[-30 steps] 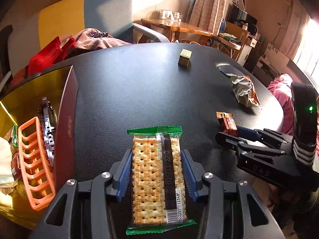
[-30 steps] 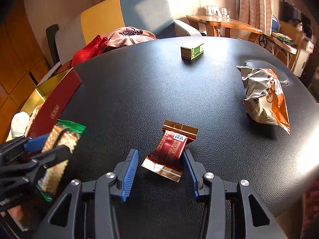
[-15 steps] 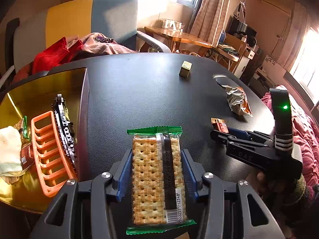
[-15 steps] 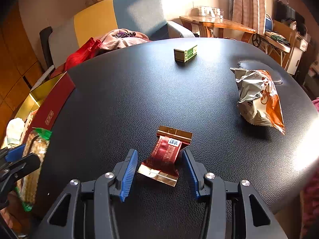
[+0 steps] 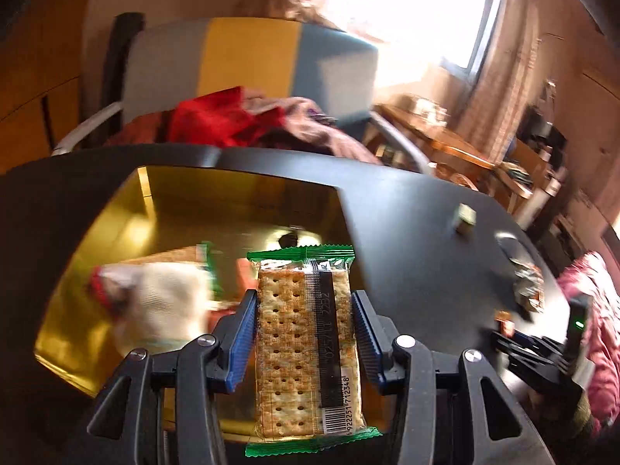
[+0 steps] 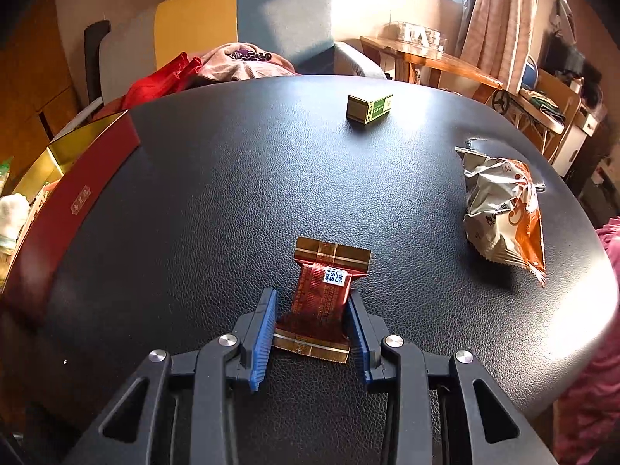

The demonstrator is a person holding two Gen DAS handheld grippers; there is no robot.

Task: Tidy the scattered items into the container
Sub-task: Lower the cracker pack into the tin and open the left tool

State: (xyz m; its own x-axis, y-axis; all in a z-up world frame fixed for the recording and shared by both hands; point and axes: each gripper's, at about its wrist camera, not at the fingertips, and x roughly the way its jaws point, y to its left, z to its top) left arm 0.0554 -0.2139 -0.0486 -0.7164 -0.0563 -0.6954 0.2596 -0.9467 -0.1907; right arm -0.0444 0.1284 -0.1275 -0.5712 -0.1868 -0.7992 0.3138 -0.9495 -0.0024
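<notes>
Left hand-held gripper (image 5: 304, 339) clamping a clear-wrapped cracker pack (image 5: 306, 345) between both blue pads (image 5: 244, 339), pack lying lengthwise along the fingers with its green crimped ends showing front and back. Hanging above the gold-lined box (image 5: 232, 209), over its near right part, with the cracker pack's far end over the gold interior. Lying blurred inside the box: a white cloth-like bundle (image 5: 162, 302), a second green-edged cracker packet (image 5: 182, 255) and something orange behind the held pack, too smeared to name. Right hand-held gripper (image 6: 310, 325) closing narrowly on a red-and-gold candy wrapper (image 6: 321, 298), both pads touching its sides, wrapper's rear gold edge resting on the black table (image 6: 232, 178) and its front end tilting upward. Sitting farther off on the table: a small green-and-gold carton (image 6: 368, 108) near the far edge and a crumpled silver-and-orange snack bag (image 6: 503, 217) to the right, well apart from each other. Standing at the table's left edge: the box's red outer wall, well apart from the candy wrapper.
</notes>
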